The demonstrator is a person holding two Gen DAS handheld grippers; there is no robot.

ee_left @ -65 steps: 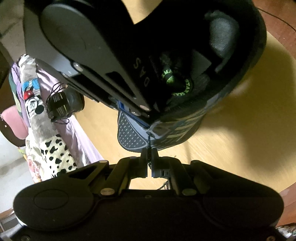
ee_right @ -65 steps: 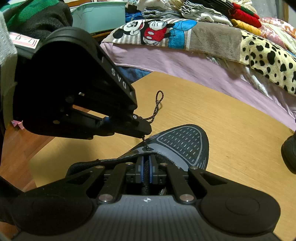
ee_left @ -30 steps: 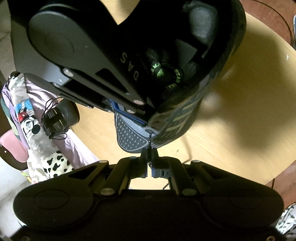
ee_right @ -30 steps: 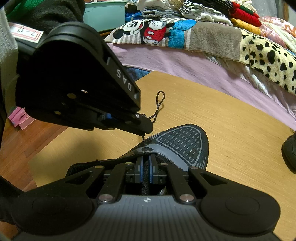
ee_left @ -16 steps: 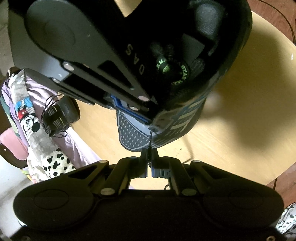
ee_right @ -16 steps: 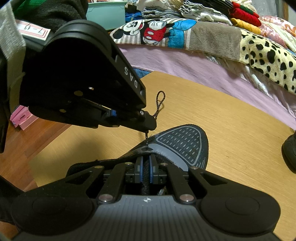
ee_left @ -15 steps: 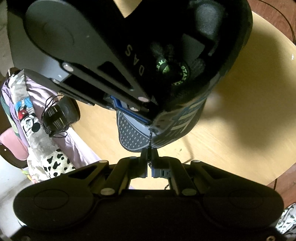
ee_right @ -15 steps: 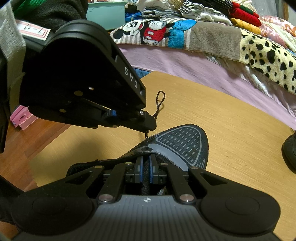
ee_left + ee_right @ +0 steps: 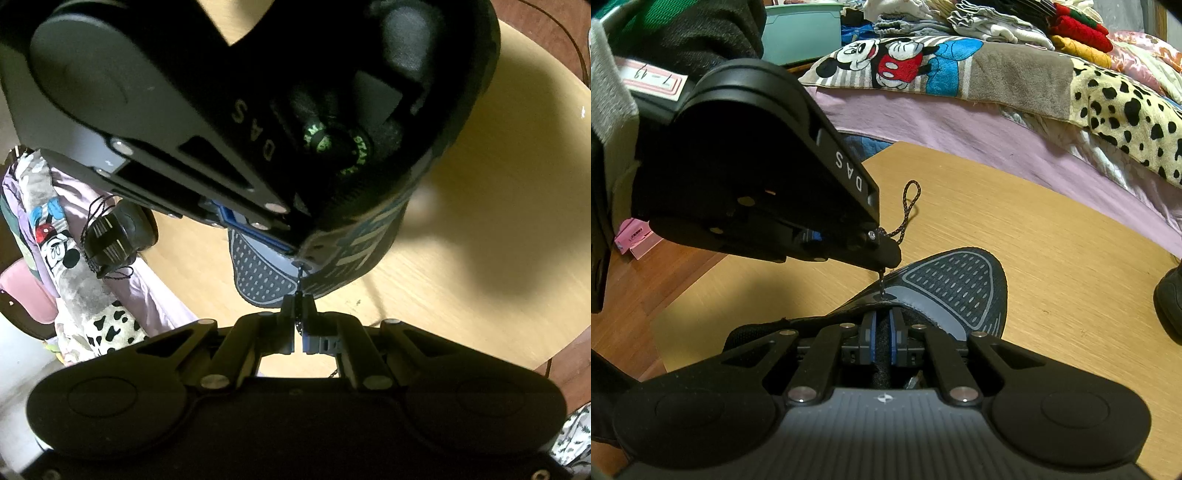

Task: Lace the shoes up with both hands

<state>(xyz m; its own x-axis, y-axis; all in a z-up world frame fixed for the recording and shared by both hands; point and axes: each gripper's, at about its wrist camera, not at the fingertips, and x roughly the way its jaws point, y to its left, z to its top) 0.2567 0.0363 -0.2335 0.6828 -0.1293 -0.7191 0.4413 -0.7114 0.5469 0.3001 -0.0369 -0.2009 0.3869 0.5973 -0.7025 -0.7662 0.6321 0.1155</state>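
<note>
Surface: light wooden table [image 9: 1015,221], round-edged; wood floor [image 9: 624,317] at 9 o'clock in the right wrist view.
Background: bed with lilac sheet [image 9: 960,122] along the table's far edge, cartoon-mouse blanket [image 9: 905,62] and spotted throw [image 9: 1126,107] on it; teal bin [image 9: 801,33] at 11 o'clock.
Shoe: dark grey sneaker [image 9: 956,284] on the table, perforated toe toward 1 o'clock in the right wrist view.
Lace: thin dark shoelace [image 9: 300,273] running taut from an eyelet near the toe; its loose end loops on the table at 12 o'clock [image 9: 909,206].
Left gripper [image 9: 298,314]: clenched on the shoelace, just above the eyelet.
Right gripper [image 9: 882,332]: clamped on the dark tongue [image 9: 882,354] of the sneaker.
Second shoe: black shoe [image 9: 114,236] at 9 o'clock in the left wrist view, well apart.
</note>
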